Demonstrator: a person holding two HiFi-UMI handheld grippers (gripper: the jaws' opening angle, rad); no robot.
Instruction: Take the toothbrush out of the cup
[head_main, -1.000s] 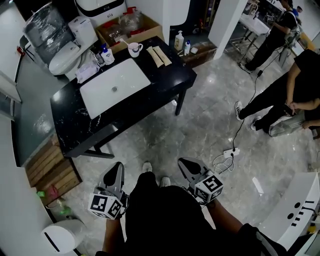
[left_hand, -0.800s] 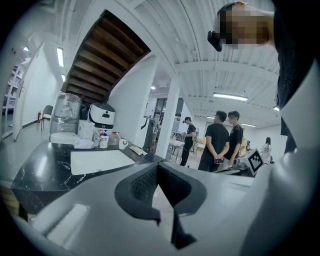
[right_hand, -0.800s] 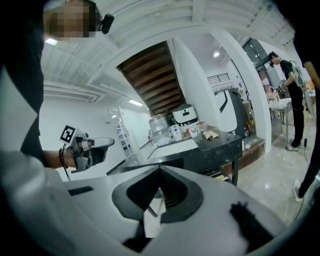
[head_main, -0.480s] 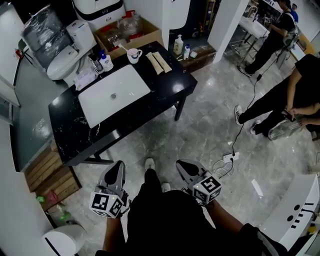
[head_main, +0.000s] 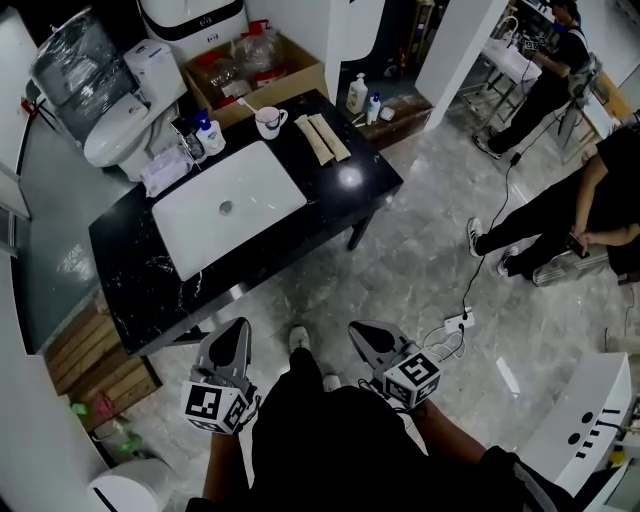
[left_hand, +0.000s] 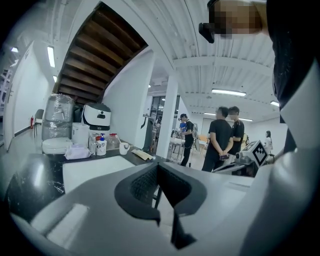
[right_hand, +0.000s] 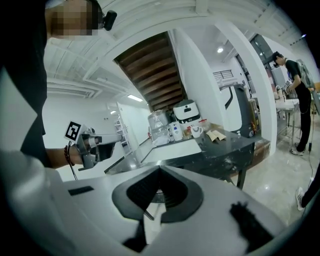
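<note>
A white cup (head_main: 268, 121) with a toothbrush (head_main: 249, 103) leaning out of it stands at the far edge of a black table (head_main: 350, 175), beyond a white sink basin (head_main: 228, 206). Both grippers hang low in front of the person's body, well short of the table. My left gripper (head_main: 236, 336) is shut with nothing in it, and so is my right gripper (head_main: 362, 332). In the left gripper view the cup (left_hand: 123, 148) is small and distant past the shut left gripper (left_hand: 158, 167). The right gripper view shows the cup (right_hand: 196, 131) far off too, beyond the shut right gripper (right_hand: 160, 170).
Pump bottles (head_main: 211, 135) and a tissue pack (head_main: 160, 173) sit left of the cup, folded brown strips (head_main: 327, 137) to its right. A toilet (head_main: 110, 130) and cardboard box (head_main: 262, 62) stand behind the table. People (head_main: 560, 215) stand at right; a power strip (head_main: 456, 322) lies on the floor.
The table has drawn slightly nearer and shifted in the head view as the person steps toward it. Both grippers stay low, shut and empty.
</note>
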